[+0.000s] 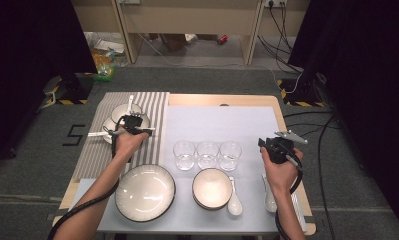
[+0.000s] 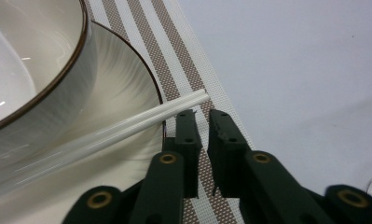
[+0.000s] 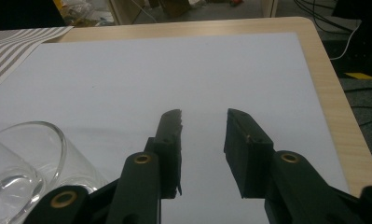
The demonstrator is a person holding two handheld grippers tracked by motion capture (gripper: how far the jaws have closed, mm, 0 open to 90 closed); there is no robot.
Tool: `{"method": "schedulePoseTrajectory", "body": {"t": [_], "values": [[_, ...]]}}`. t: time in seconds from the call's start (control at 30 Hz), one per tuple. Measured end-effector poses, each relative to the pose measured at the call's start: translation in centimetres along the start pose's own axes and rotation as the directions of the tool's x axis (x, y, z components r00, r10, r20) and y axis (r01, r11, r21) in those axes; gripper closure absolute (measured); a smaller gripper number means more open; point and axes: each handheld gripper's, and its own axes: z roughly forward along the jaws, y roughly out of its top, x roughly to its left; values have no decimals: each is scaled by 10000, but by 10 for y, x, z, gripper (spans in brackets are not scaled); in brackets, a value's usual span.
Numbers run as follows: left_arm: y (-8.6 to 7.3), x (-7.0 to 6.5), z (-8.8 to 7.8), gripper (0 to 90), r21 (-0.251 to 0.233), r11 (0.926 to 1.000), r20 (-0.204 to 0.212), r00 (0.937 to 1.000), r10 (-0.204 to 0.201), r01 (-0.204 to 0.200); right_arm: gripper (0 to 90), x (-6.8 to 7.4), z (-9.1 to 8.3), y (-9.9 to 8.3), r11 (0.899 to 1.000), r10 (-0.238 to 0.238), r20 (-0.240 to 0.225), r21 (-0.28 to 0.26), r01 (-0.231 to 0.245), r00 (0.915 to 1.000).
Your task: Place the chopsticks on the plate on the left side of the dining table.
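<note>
Your left tongs [image 2: 202, 122] stand narrow, with a slim gap between the jaws and nothing in it. Just past their tips lie the white chopsticks [image 2: 127, 128], free of the pads; the ends stick out over the striped mat [image 2: 174, 60] and the rest runs back across the plate [image 2: 123, 88]. A bowl [image 2: 48, 65] sits on that plate, close beside the chopsticks. From the high view, your left tongs [image 1: 133, 126] hang over the mat at the tabletop's far left, with the chopsticks [image 1: 103, 133] pointing off to the left — the bowl [image 1: 123, 113] holds a spoon [image 1: 130, 104].

Your right tongs [image 3: 203, 122] stand wide and hold nothing; below them is bare white sheet [image 3: 174, 74], and a glass [image 3: 25, 168] is nearby. In the high view, your right tongs [image 1: 265, 142] hover at the right side of the tabletop [image 1: 222, 99], well apart from the left pair.

Between your hands stands a row of three glasses [image 1: 207, 154]. Nearer you lie a large plate [image 1: 145, 192], a small bowl [image 1: 212, 188] and a spoon [image 1: 234, 202] just beside it.
</note>
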Motion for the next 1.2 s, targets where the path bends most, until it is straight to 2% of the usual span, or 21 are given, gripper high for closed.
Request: {"method": "schedulePoseTrajectory", "body": {"t": [0.07, 0.1, 0.13, 0.27, 0.37, 0.57, 0.73, 0.77, 0.87, 1.03, 1.1, 1.2], "values": [[0, -1, -3, 766, -125, 9999, -14, 10000, -12, 12, 663, 0, 0, 0, 10000, 12, 1, 17, -12, 10000], [-1, -2, -8, 716, -321, 9995, -18, 10000, 56, -57, 661, 0, 0, 0, 10000, 17, 15, 22, -17, 10000], [-1, -2, -8, 694, -321, 9995, -18, 10000, 56, -57, 661, 0, 0, 0, 10000, 17, 15, 22, -17, 10000], [-4, -9, -22, 598, -825, 9964, 120, 9997, 220, -209, 656, 0, 0, 0, 10000, 13, -25, 51, -13, 10000], [-5, -11, -27, 545, -888, 9955, 183, 9992, 346, -329, 656, 1, 1, 0, 10000, 29, -26, 75, -29, 10000], [-8, -24, -46, 458, -1333, 9892, 297, 9974, 656, -610, 653, 1, 0, 0, 10000, -22, 20, 84, 22, 10000], [-10, -35, -55, 378, -1409, 9864, 429, 9949, 917, -848, 649, 1, 1, 0, 9999, 20, -4, 124, -20, 10000], [-11, -41, -59, 366, -1575, 9837, 603, 9934, 972, -867, 648, 0, 1, 1, 9999, 25, -12, 147, -25, 10000], [-12, -51, -64, 336, -1669, 9811, 844, 9900, 1131, -978, 646, 0, 2, 1, 9998, 119, 26, 175, -120, 9999], [-13, -66, -68, 328, -1656, 9783, 1475, 9778, 1491, -1242, 643, -2, 3, 3, 9998, 68, 82, 190, -70, 9999], [-12, -68, -69, 329, -1718, 9776, 1534, 9769, 1486, -1217, 643, -2, 3, 3, 9998, 71, 85, 179, -72, 9999], [-9, -74, -71, 331, -1851, 9729, 1582, 9729, 1684, -1383, 643, -2, 4, 2, 9997, 88, 92, 210, -90, 9999]]}}
